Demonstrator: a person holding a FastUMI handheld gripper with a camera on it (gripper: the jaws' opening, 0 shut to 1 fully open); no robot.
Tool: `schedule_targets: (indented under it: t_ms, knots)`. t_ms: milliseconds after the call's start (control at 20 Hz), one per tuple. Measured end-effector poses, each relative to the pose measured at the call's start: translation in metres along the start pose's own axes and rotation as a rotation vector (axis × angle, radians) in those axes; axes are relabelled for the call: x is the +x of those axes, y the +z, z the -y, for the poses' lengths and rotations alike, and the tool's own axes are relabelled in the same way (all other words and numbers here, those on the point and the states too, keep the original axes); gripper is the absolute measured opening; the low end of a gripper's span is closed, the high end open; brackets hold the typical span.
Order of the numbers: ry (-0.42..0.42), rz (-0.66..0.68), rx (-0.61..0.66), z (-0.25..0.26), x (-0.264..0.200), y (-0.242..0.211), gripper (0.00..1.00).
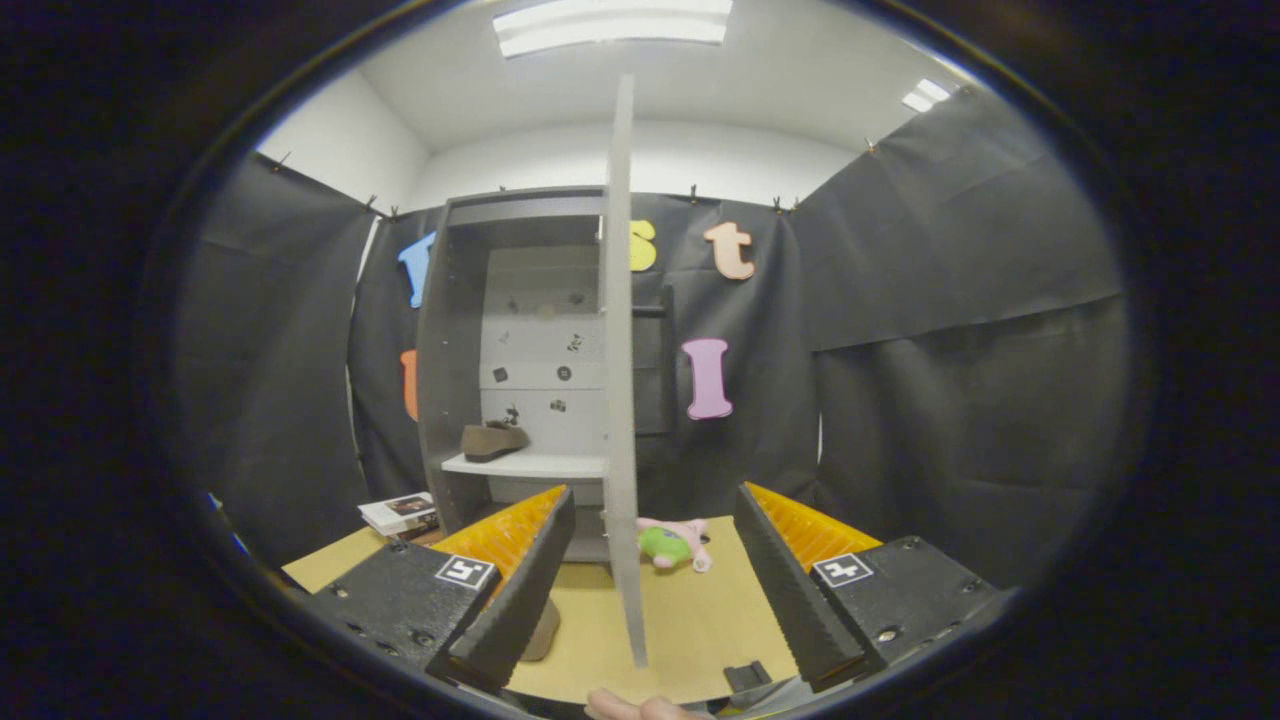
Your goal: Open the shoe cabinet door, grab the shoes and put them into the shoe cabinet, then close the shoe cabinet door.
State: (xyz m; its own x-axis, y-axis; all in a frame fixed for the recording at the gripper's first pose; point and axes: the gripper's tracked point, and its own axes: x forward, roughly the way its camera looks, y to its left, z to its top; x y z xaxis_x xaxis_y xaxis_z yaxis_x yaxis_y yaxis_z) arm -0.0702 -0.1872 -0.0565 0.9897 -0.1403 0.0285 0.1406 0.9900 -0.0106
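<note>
Shoe cabinet door (622,380): a thin, flat, stiff panel, seen edge-on, standing swung open between the fingers and reaching toward the camera. It looks light and rigid; it should pivot freely on its hinges with a modest push. No handle is distinguishable on the visible edge. Best contact is judged to be the free vertical edge or the flat face near that edge, where leverage about the hinge is greatest.

Gripper (650,580): fingers spread wide, holding nothing. The door's lower edge hangs in the gap between them, touching neither finger as far as can be told. A fingertip of the person (640,708) shows at the near edge.

Table (690,620): a flat, tan, matt surface. A small soft toy (672,543), green and pink, lies on it just beyond the door's foot, between the fingers. A brown object, partly hidden behind the left finger, lies on the near part of the table; whether it is a second shoe cannot be told. A stack of books (400,515) sits by the table's far left corner.

Shoe cabinet (452,350): grey, open-fronted, standing at the table's far edge. One brown shoe (492,440) rests on its pale shelf (530,465); the shoe appears soft-sided, light and easy to pinch at the collar.

Room: black cloth walls on all sides, white ceiling with light panels above.
</note>
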Motion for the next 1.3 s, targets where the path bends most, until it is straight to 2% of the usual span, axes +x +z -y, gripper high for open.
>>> schedule_targets:
  t_ms: [400,550,700,850,1150,1300]
  knots:
    - [0.111,-0.029,-0.004,-0.102,0.013,-0.064,1.00]
    - [0.117,-0.020,0.001,-0.123,0.031,-0.088,1.00]
    - [0.142,-0.044,0.022,-0.143,0.049,-0.124,1.00]
    - [0.126,-0.071,0.024,-0.157,0.076,-0.162,1.00]
    - [0.226,-0.141,-0.008,-0.214,0.123,-0.251,1.00]
    - [0.201,-0.243,-0.034,-0.222,0.142,-0.301,1.00]
